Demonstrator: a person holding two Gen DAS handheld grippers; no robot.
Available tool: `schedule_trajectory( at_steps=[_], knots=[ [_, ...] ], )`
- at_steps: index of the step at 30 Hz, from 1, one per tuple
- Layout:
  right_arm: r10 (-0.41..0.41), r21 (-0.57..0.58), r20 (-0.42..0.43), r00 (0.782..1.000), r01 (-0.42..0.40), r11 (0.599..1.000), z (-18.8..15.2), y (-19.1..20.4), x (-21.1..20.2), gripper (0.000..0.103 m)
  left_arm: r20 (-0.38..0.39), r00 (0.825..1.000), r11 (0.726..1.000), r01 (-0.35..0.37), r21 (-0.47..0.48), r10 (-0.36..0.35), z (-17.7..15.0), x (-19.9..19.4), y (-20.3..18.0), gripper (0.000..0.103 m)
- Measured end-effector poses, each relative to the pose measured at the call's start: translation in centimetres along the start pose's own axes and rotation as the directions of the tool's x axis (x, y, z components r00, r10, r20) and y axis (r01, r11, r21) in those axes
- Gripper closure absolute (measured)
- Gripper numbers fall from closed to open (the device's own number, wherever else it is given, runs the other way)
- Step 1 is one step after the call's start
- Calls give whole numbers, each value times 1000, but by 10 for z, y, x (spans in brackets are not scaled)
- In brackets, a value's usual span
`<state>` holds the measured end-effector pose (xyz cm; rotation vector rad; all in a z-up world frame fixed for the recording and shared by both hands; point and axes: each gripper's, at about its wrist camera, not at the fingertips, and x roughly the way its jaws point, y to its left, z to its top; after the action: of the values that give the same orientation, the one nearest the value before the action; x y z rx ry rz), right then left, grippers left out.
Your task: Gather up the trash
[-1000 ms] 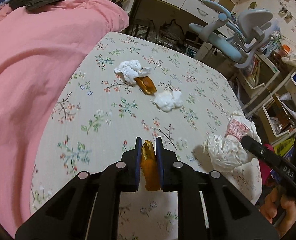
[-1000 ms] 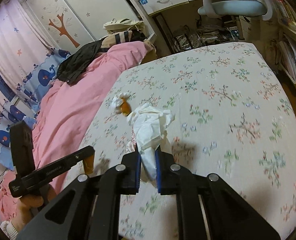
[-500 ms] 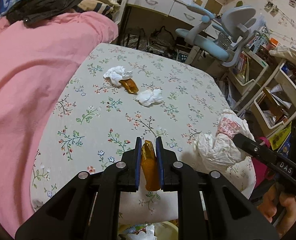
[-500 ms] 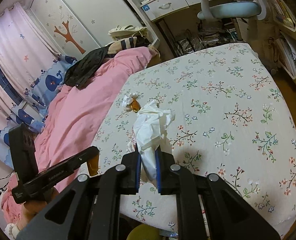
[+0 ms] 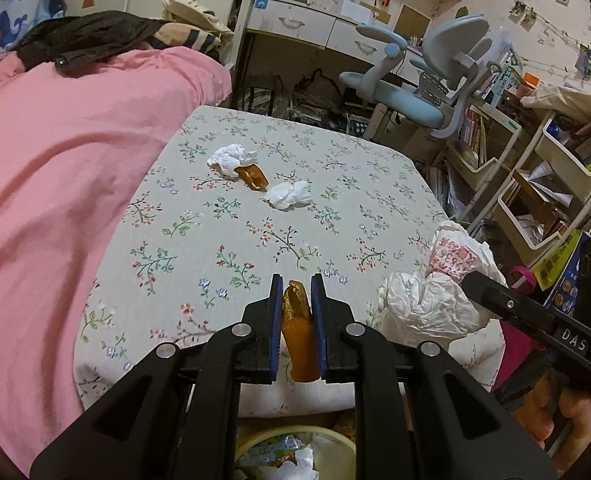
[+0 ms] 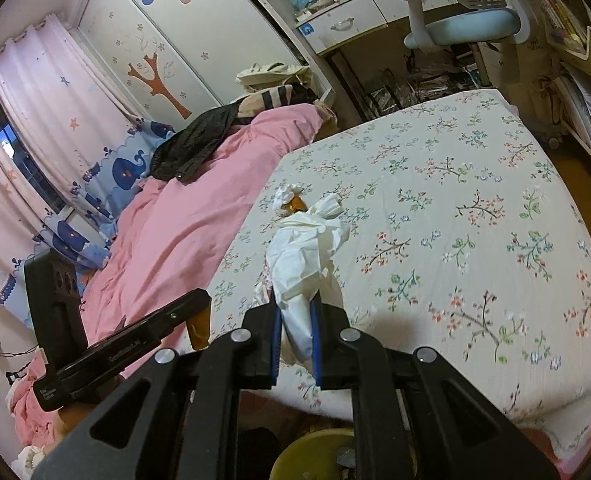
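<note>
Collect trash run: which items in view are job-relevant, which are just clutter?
Job:
- amber crumpled wrapper in left gripper
- white crumpled plastic bag in right gripper
- two white tissue wads
- second amber wrapper
- yellow bin

Clutter:
- pink duvet
- black jacket
- blue desk chair

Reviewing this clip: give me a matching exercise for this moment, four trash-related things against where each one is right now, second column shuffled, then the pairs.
Things
1. brown wrapper
2. white plastic bag
3. crumpled tissue
4. yellow bin

Places
A. lying on the floral sheet, mid-bed
B. on the floor below the bed's near edge
C. clamped in the left gripper
D. clamped in the right gripper

Pairs: 1-C, 2-D, 3-A, 4-B
</note>
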<state>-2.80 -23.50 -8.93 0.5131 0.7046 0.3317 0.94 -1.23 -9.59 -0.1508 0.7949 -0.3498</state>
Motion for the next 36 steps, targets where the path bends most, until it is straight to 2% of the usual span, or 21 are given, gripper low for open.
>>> schedule_trajectory(
  at_steps=[21,36],
  knots=[
    [32,5,4,999,-32,999,-47,7,-27,90,47,997,993,-65,94,61,-41,-42,-12,90],
    [42,-35,-67,997,-44,998,-85,17,-33,90,77,992,980,-112,164,101,-64,-63,-24,90]
  ],
)
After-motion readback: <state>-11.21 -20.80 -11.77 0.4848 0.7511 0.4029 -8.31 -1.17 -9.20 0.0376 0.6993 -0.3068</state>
